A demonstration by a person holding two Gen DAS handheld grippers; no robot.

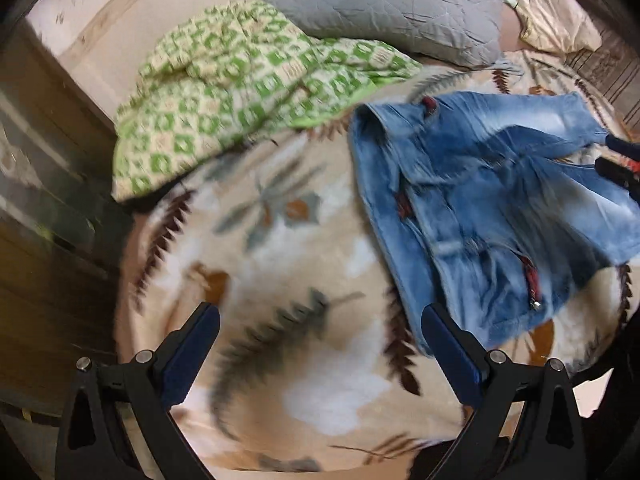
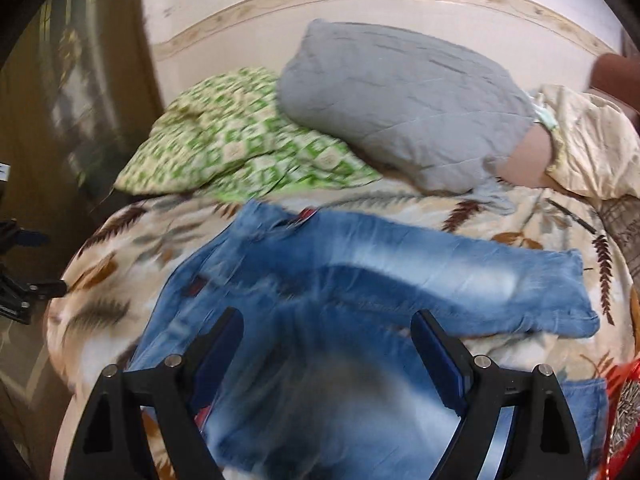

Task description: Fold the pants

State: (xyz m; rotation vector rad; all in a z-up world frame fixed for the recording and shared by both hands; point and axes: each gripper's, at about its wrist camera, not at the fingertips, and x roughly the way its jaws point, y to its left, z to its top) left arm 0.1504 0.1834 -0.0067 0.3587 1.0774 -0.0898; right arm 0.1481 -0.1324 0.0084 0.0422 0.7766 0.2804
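Light blue jeans (image 1: 480,200) with red pocket trims lie crumpled on a leaf-patterned blanket (image 1: 280,240) that covers a bed. My left gripper (image 1: 320,312) is open above bare blanket, just left of the jeans' waist edge, with nothing between its fingers. In the right wrist view the jeans (image 2: 360,280) spread below my right gripper (image 2: 326,316), which is open above the waist part without pressing the denim. One leg (image 2: 520,280) stretches out to the right. The left gripper (image 2: 44,263) shows at the left edge of that view. Both views are motion-blurred.
A green checked quilt (image 1: 240,80) and a grey quilted pillow (image 1: 380,4) lie at the head of the bed, with a cream cloth (image 1: 552,20) beside them. A dark wooden cabinet (image 1: 40,200) stands left of the bed. A red patterned item (image 2: 624,400) sits at the right edge.
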